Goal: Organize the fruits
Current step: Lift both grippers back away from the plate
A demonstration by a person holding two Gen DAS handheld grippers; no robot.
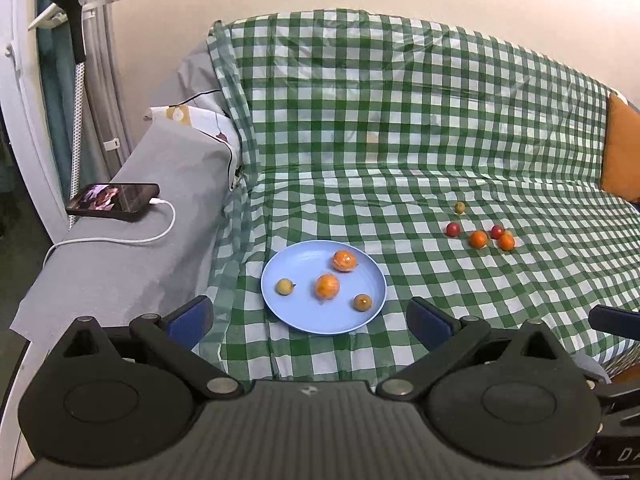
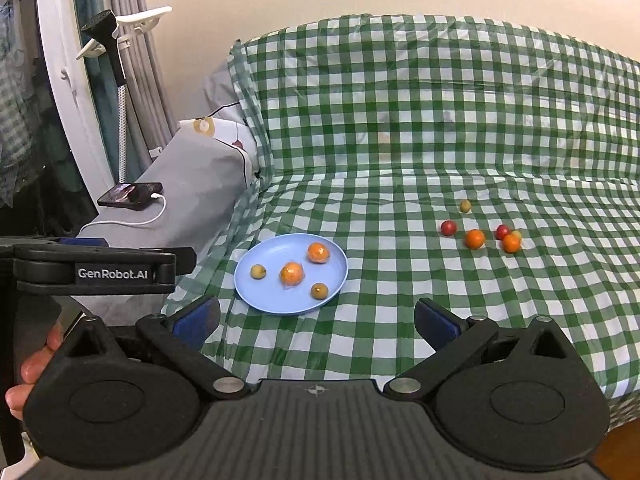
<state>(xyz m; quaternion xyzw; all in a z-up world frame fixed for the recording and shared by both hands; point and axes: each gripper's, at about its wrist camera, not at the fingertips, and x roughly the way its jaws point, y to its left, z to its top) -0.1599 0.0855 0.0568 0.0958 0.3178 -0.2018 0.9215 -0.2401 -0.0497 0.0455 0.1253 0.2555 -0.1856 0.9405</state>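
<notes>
While both grippers, left and right, hang spread wide and empty over the checked cloth's front edge, four fruits sit on the blue plate near its left edge. Six more fruits lie loose on the cloth toward the right.

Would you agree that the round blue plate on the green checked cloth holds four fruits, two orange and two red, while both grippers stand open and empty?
Not quite: the round blue plate holds two orange fruits and two small yellowish-brown fruits, not red ones, as the left wrist view shows. The red fruits lie loose on the green checked cloth. The rest stands.
</notes>
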